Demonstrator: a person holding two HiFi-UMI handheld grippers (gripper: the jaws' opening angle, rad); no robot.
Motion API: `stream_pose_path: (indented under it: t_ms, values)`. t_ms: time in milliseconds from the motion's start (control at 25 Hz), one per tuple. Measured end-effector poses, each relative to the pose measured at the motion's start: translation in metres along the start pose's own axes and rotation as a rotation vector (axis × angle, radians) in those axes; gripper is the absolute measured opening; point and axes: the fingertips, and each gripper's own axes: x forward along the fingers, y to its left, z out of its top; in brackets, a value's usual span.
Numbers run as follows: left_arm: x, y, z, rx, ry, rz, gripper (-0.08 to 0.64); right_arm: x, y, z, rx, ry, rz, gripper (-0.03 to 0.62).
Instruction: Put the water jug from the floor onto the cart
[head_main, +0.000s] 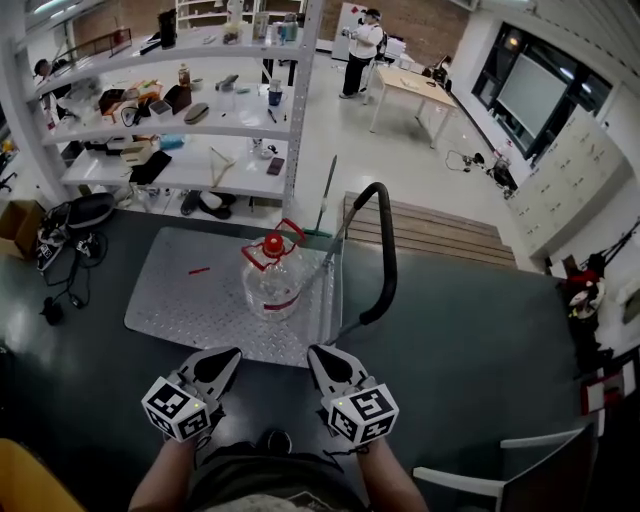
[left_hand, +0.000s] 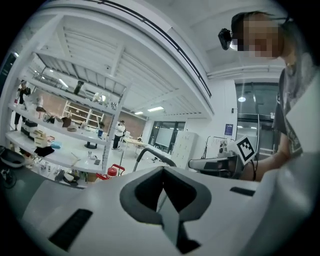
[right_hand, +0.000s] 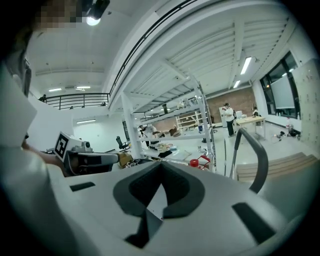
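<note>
The clear water jug (head_main: 272, 285) with a red cap and red handle stands upright on the cart's metal platform (head_main: 180, 300), near the black push handle (head_main: 387, 250). My left gripper (head_main: 228, 358) and right gripper (head_main: 318, 358) hang side by side in front of the cart's near edge, apart from the jug. Both are shut with nothing between the jaws. The left gripper view shows the left gripper's tip (left_hand: 163, 170), with the jug's red top (left_hand: 112, 172) far beyond it. In the right gripper view, the right gripper (right_hand: 161, 166) points toward the red top (right_hand: 194, 162) and the handle (right_hand: 256, 155).
White shelving (head_main: 190, 120) loaded with items stands behind the cart. Wooden planks (head_main: 440, 230) lie to the right of the handle. A white chair (head_main: 500, 480) is at the lower right; bags and cables (head_main: 70, 230) lie on the floor at the left. A person (head_main: 362, 50) stands far back by a table (head_main: 415, 90).
</note>
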Motion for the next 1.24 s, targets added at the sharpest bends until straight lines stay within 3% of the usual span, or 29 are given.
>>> stream_pose_path:
  t_ms: [200,520,1240]
  values:
    - [-0.023,-0.017,0.009,0.049,-0.025,-0.009,0.008,-0.008,0.023,-0.004,-0.003,-0.003,-0.016,-0.011]
    - [-0.079,-0.018,0.006,0.008,-0.027,0.02,0.008,-0.016,0.077,0.003,-0.048,0.011,0.002,-0.011]
    - [-0.096,-0.038,0.009,0.051,-0.052,0.002,0.008,-0.041,0.088,0.005,-0.016,-0.018,-0.014,-0.011]
